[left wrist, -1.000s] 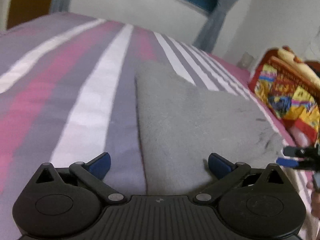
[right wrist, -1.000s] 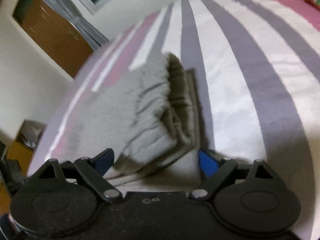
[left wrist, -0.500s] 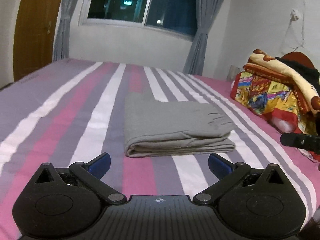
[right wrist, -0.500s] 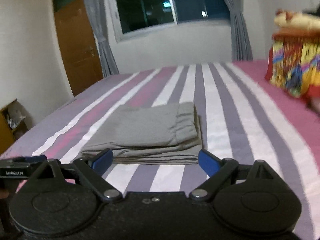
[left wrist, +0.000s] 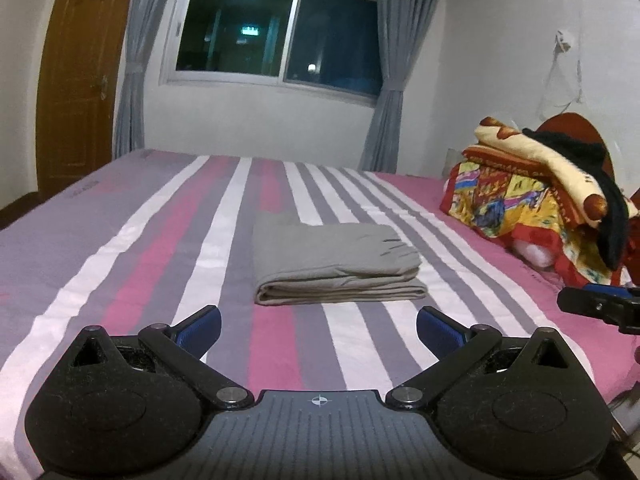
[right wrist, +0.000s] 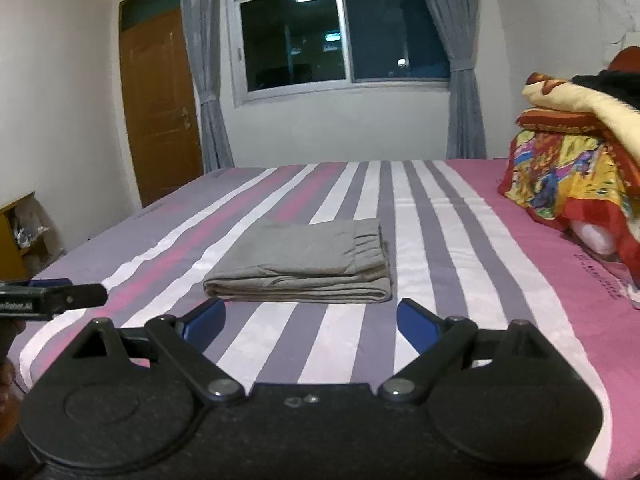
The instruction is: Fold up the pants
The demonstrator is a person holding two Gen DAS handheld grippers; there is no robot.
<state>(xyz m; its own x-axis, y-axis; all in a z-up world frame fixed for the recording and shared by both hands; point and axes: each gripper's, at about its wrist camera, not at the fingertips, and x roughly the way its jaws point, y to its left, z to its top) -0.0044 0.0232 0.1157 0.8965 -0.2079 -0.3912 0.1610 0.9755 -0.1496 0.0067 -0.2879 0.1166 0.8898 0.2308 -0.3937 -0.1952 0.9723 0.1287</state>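
Pants (left wrist: 332, 264) grey, folded into a flat rectangular stack, lying mid-bed on the striped sheet (left wrist: 160, 248); layered fold edge faces both cameras, elastic waistband on the stack's right side in the right wrist view (right wrist: 304, 266). Left gripper (left wrist: 319, 326) fingers spread apart, holding nothing, well short of the stack's near edge. Right gripper (right wrist: 311, 322) also spread, empty, near the near edge without touching. Bare sheet all around the stack. Colourful blanket pile (left wrist: 536, 200) at the bed's right side, well apart. Window (left wrist: 276, 28) and door (right wrist: 160, 108) beyond the bed.
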